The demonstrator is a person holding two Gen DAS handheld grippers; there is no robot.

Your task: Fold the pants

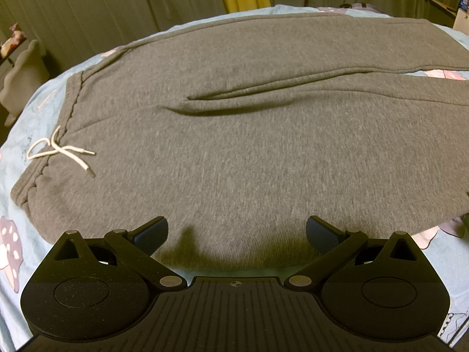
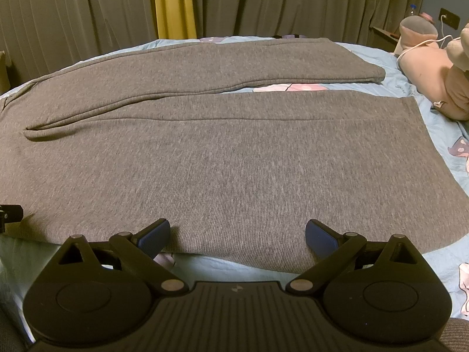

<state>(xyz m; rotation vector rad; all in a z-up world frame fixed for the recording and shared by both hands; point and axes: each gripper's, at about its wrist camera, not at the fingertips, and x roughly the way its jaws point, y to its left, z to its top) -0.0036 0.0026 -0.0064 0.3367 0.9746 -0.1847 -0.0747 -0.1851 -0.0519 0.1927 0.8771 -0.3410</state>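
Observation:
Grey sweatpants [image 1: 249, 152] lie flat on the bed, waistband at the left with a white drawstring [image 1: 58, 152], both legs running right. The right wrist view shows the near leg [image 2: 234, 176] and the far leg [image 2: 205, 67], split apart toward the cuffs. My left gripper [image 1: 236, 234] is open and empty, hovering at the near edge of the hip area. My right gripper [image 2: 237, 236] is open and empty at the near edge of the near leg. A black piece at the left edge of the right wrist view [image 2: 10, 214] may be the left gripper.
The bed has a light blue patterned sheet [image 1: 17, 220]. Pink plush toys [image 2: 433, 67] and a white cable lie at the right end. Grey and yellow curtains [image 2: 173, 3] hang behind. A bottle [image 2: 412, 8] stands at the far right.

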